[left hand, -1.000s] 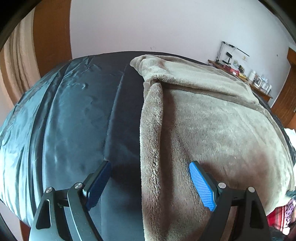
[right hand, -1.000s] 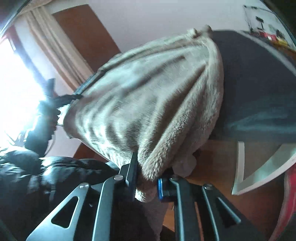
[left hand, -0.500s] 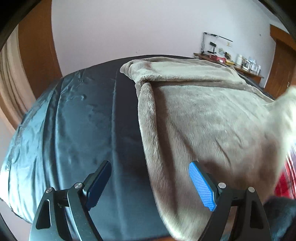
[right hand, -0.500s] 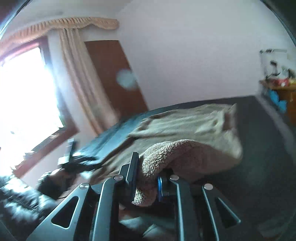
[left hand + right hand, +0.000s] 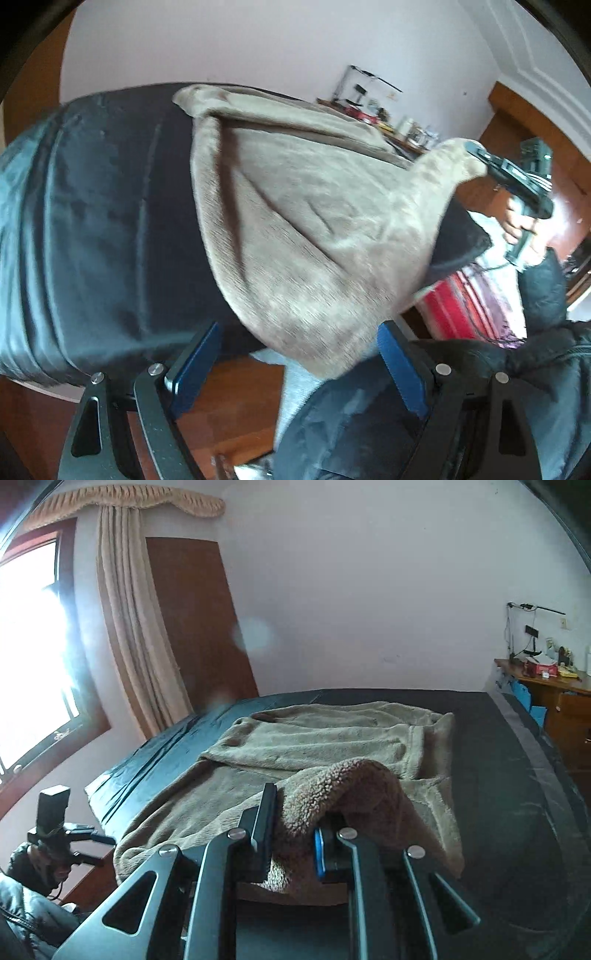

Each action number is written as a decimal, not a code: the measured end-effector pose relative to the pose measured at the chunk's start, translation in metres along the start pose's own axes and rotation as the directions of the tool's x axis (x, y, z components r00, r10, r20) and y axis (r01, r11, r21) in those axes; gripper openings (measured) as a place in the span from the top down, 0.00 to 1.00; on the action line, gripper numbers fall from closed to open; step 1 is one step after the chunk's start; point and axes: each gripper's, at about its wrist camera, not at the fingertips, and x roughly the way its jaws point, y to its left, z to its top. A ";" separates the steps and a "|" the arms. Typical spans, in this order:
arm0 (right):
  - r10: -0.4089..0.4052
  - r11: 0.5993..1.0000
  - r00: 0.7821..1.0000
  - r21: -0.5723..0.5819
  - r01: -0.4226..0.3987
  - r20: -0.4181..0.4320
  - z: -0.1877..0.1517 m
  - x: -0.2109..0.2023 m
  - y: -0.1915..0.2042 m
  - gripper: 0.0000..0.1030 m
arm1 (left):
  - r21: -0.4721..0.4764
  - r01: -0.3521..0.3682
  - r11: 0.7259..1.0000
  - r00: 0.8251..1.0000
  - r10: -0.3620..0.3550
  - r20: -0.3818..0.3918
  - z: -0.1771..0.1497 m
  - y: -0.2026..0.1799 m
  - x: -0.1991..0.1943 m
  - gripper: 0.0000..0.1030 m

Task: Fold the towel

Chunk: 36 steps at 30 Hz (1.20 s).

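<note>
A beige fleece towel (image 5: 295, 221) lies spread on the dark bed sheet (image 5: 92, 221), its near edge drooping over the bed's side. My left gripper (image 5: 297, 365) is open just short of that drooping edge and holds nothing. My right gripper (image 5: 291, 834) is shut on a towel corner, which curls up over its fingers. The rest of the towel (image 5: 332, 738) lies rumpled ahead of it. In the left wrist view the right gripper (image 5: 476, 153) holds this corner raised at the right. The left gripper (image 5: 96, 838) shows small at the far left of the right wrist view.
A wooden desk (image 5: 554, 694) with small items stands against the far wall at the right. A curtain (image 5: 129, 627) and a bright window are on the left. Below the bed's edge are wooden floor (image 5: 229, 406), a red striped cloth (image 5: 461, 302) and the person's black jacket (image 5: 406, 424).
The right gripper has swung the held corner up and over the bed. The left gripper has drawn back from above the towel to the bed's near edge, still open.
</note>
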 end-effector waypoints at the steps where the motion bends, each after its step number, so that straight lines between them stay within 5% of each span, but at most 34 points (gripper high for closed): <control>1: -0.008 1.000 1.000 0.003 0.008 0.005 0.000 -0.001 -0.002 0.82 | 0.002 0.004 1.000 1.000 -0.004 -0.005 -0.001 -0.002 0.001 0.14; 18: -0.225 0.974 0.974 0.010 0.225 -0.011 -0.021 -0.004 -0.042 0.82 | -0.043 0.132 0.990 0.989 -0.135 -0.061 0.001 -0.024 0.021 0.14; 23: -0.263 0.964 0.965 0.026 0.263 -0.021 -0.030 -0.008 -0.055 0.82 | -0.107 0.251 0.962 0.962 -0.260 -0.083 0.002 -0.027 0.037 0.14; 28: -0.281 0.960 0.959 0.008 0.281 -0.029 -0.038 -0.006 -0.058 0.82 | -0.163 0.291 0.943 0.947 -0.308 -0.091 0.006 -0.030 0.049 0.14; 32: -0.270 0.963 0.963 0.014 0.270 -0.022 -0.041 -0.008 -0.061 0.82 | -0.273 0.354 0.894 0.927 -0.375 -0.026 0.013 -0.018 0.049 0.14; 36: -0.262 0.965 0.965 0.019 0.262 -0.018 -0.044 -0.009 -0.065 0.82 | -0.450 0.431 0.782 0.888 -0.455 0.060 0.008 0.006 0.053 0.14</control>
